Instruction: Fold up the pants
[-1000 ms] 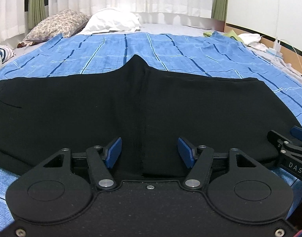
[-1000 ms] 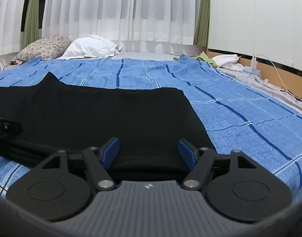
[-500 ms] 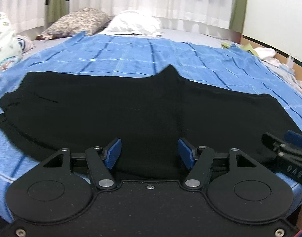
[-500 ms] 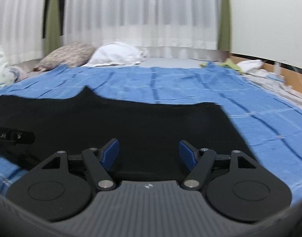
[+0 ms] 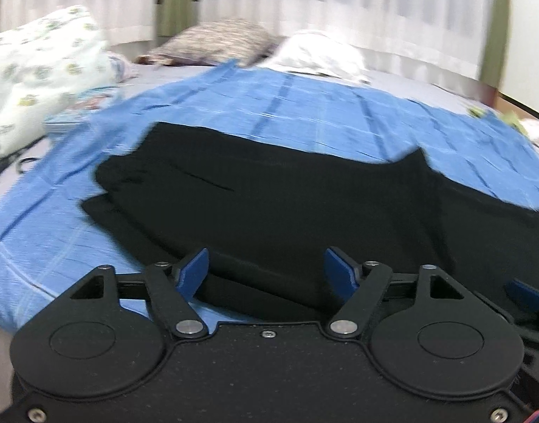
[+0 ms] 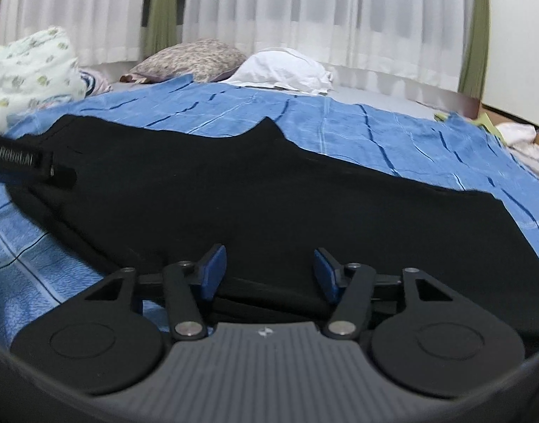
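Observation:
Black pants [image 5: 287, 204] lie flat on the blue striped bedspread [image 5: 322, 112], folded lengthwise with a pointed crotch tip at the far edge. They also show in the right wrist view [image 6: 252, 197]. My left gripper [image 5: 266, 275] is open and empty, low over the near edge of the pants toward their left end. My right gripper [image 6: 266, 271] is open and empty over the near edge of the pants. Part of the left gripper [image 6: 30, 169] shows at the left of the right wrist view.
A patterned pillow [image 6: 192, 56] and a white pillow [image 6: 287, 70] lie at the head of the bed. A bundle of printed bedding [image 6: 26, 70] sits at the far left. White curtains hang behind. Clothes [image 6: 516, 134] lie at the right edge.
Both grippers have shifted and turned left along the pants' near edge, so the left end of the pants has come into view. Both stay open.

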`<state>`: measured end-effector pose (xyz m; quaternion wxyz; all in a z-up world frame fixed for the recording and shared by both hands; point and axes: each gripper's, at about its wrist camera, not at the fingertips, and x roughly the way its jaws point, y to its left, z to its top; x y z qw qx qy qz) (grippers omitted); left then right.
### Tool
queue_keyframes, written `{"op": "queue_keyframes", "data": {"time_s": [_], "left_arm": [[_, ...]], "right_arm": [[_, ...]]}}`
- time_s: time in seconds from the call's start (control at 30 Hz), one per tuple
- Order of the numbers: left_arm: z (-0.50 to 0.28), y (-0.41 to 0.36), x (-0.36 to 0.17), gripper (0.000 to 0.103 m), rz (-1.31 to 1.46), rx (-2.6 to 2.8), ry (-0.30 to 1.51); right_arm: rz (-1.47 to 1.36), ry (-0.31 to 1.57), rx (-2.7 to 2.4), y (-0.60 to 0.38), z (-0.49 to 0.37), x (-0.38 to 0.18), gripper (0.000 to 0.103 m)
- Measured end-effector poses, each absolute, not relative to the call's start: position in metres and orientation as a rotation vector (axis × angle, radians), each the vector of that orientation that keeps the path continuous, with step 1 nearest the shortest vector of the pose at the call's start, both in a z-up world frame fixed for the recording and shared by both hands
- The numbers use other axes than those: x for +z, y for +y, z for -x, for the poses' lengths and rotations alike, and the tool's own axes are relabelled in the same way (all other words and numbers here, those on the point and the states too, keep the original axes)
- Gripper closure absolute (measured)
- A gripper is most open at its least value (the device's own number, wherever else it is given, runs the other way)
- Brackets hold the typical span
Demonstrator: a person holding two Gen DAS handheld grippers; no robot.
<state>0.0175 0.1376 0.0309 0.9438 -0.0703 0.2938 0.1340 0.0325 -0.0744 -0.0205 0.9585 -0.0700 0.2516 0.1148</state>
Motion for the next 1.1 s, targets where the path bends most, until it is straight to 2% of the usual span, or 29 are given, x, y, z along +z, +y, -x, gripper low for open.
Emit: {"op": "queue_keyframes", "data": {"time_s": [0.13, 0.2, 0.23, 0.6, 0.83, 0.9, 1.07, 1.1], "left_arm": [[-0.019, 0.172, 0.032, 0.023, 0.228, 0.395, 0.581], [-0.020, 0.191, 0.032, 0.023, 0.273, 0.435, 0.581], [-0.020, 0.200, 0.031, 0.023, 0.291, 0.457, 0.578], [-0.035, 0.260, 0.013, 0.015, 0.452, 0.577, 0.590], [-0.054, 0.272, 0.007, 0.003, 0.498, 0.558, 0.568], [-0.060, 0.276, 0.007, 0.003, 0.512, 0.567, 0.555], [-0.070, 0.288, 0.007, 0.016, 0.587, 0.572, 0.514], [-0.071, 0.289, 0.006, 0.026, 0.590, 0.583, 0.505]], "right_arm": [[0.088, 0.509, 0.282, -0.082, -0.035, -0.013, 0.041], [0.033, 0.490, 0.296, -0.089, -0.037, -0.005, 0.033], [0.029, 0.477, 0.287, -0.090, -0.039, -0.002, 0.032], [0.137, 0.524, 0.317, -0.074, -0.053, -0.013, 0.032], [0.121, 0.522, 0.327, -0.074, -0.051, -0.016, 0.032], [0.121, 0.520, 0.328, -0.075, -0.052, -0.016, 0.032], [0.118, 0.517, 0.328, -0.076, -0.052, -0.017, 0.032], [0.115, 0.518, 0.329, -0.076, -0.053, -0.017, 0.032]]}}
